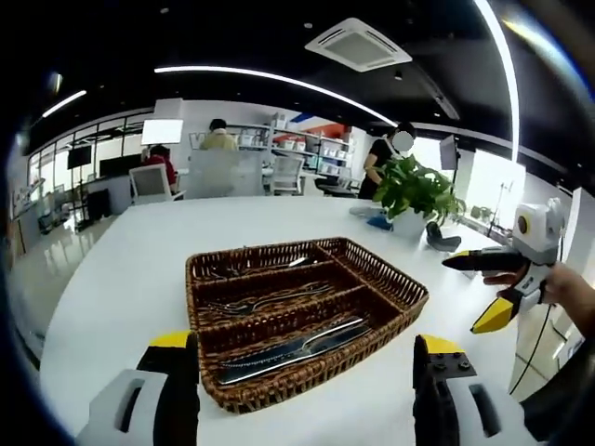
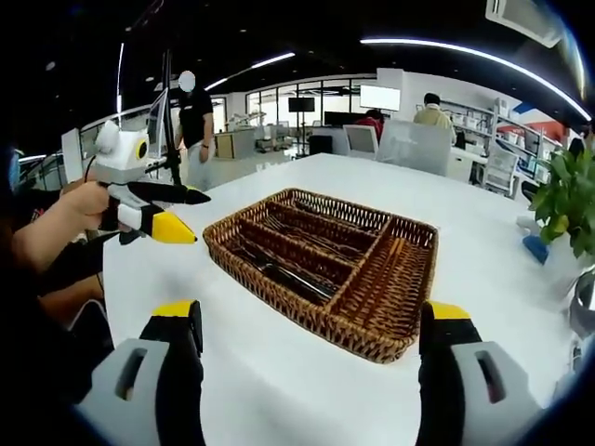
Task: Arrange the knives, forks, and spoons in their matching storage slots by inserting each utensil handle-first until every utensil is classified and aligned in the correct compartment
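Left gripper view shows the wicker tray (image 1: 395,279) straight ahead on the counter (image 1: 130,269), near the wide, empty left gripper (image 1: 307,390), knives (image 1: 293,351) lying crosswise in the nearest slot, while the right gripper (image 1: 483,293), also wide, hovers right of it.

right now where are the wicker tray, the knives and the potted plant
wicker tray (image 1: 405,288), left gripper view, on its woven right rim
knives (image 1: 293,348), left gripper view, on the blades lying in the nearest slot
potted plant (image 1: 416,189), left gripper view, on its green leaves
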### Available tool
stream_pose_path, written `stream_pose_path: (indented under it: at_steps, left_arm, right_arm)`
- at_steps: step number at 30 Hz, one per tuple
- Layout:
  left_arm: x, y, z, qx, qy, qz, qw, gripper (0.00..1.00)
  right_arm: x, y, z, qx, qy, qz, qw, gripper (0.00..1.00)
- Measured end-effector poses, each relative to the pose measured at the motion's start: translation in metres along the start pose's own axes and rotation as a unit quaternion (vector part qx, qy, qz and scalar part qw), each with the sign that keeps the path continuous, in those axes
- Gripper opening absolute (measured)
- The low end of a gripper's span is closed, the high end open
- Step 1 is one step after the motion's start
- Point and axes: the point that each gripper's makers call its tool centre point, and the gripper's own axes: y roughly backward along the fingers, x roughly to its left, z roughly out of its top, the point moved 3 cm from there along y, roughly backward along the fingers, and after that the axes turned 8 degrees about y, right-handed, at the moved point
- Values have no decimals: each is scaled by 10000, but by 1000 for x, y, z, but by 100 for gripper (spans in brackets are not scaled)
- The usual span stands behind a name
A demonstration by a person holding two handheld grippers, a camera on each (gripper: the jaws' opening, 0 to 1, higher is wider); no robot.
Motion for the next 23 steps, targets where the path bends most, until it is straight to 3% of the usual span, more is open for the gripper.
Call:
stream_pose_path:
  at_steps: [9,15,23]
  left_arm:
    - [-19,15,-3,-82,-36,-291,9995,100]
    - [-26,17,-10,116,-123,-514,9985,100]
    - [-13,22,-10,103,-92,-284,9995,100]
  right_arm:
    - [-5,7,6,-107,66,-74,9999,100]
    - [-4,11,6,-124,31,-11,9999,100]
    - [2,15,8,-133,51,86,9999,100]
